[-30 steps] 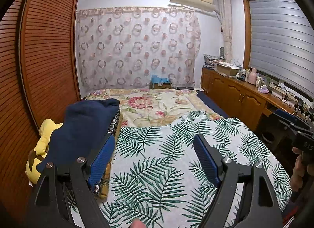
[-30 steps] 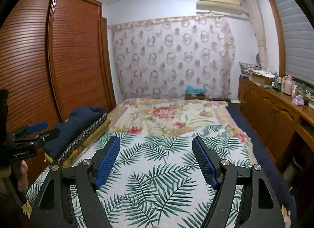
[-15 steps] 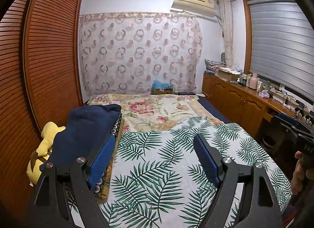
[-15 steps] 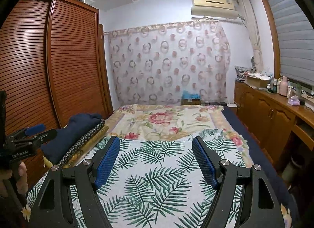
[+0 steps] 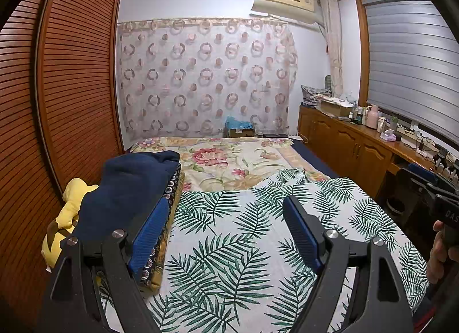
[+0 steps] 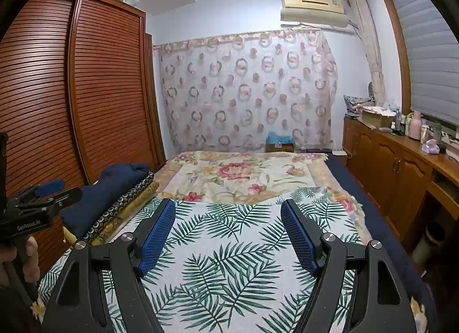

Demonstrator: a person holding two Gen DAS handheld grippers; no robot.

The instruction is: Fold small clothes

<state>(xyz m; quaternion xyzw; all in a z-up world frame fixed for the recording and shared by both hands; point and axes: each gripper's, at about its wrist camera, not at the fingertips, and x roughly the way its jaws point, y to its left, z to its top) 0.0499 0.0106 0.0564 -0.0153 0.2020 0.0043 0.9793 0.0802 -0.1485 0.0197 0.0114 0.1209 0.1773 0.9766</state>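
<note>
A dark navy garment (image 5: 126, 189) lies folded on a patterned cloth stack (image 5: 169, 189) along the left edge of the bed; the right wrist view shows the same garment (image 6: 109, 189) at left. My left gripper (image 5: 226, 201) hovers open over the palm-leaf sheet (image 5: 229, 247), its left finger (image 5: 149, 232) close beside the stack. My right gripper (image 6: 228, 204) is open too, above the palm-leaf sheet (image 6: 229, 261), with nothing between its blue pads. Each gripper shows in the other's view, held by a hand: the right gripper (image 5: 441, 198) at the far right, the left gripper (image 6: 37, 198) at the far left.
A yellow plush toy (image 5: 68, 212) is wedged between the stack and the slatted wardrobe (image 5: 71, 89) on the left. A floral blanket (image 5: 229, 161) covers the far half of the bed. A wooden cabinet (image 5: 344, 146) with bottles and boxes runs along the right wall.
Both views have tipped up a little, so the bed sits slightly lower in frame and more ceiling shows. The jaws stand as wide as before and the clothes have not moved.
</note>
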